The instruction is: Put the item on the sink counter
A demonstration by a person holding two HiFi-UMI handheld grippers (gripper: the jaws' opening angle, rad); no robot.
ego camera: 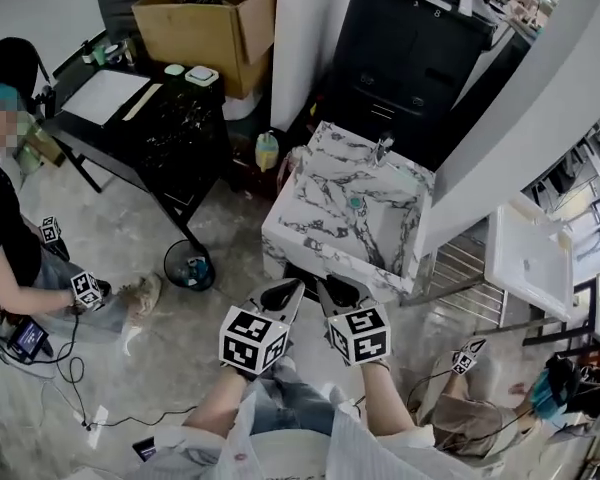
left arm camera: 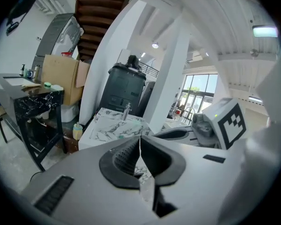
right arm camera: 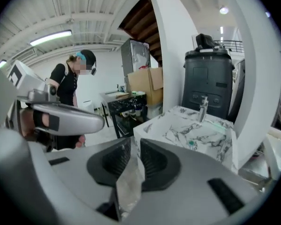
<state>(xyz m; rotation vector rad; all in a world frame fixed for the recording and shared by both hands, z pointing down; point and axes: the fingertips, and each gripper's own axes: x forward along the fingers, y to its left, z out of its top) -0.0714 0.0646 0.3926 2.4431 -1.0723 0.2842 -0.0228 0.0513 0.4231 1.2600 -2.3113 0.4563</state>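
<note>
The white marble sink counter (ego camera: 325, 230) with a faucet (ego camera: 383, 146) and a teal drain stands just ahead of both grippers. My left gripper (ego camera: 280, 294) hovers before its near edge, jaws pressed together with nothing between them (left arm camera: 140, 142). My right gripper (ego camera: 333, 290) hangs beside it, jaws a narrow slit apart (right arm camera: 132, 146), and only floor shows through the gap. The sink counter (left arm camera: 113, 125) lies ahead in the left gripper view, and the sink counter (right arm camera: 192, 128) sits right of centre in the right gripper view. No loose item shows in either gripper.
A black table (ego camera: 170, 118) with a cardboard box (ego camera: 205, 18) behind it stands at the left. A black cabinet (ego camera: 420, 48) rises behind the sink. A bottle (ego camera: 267, 150) and black bucket (ego camera: 188, 265) sit on the floor. A person (ego camera: 10, 238) sits far left. Cables trail nearby.
</note>
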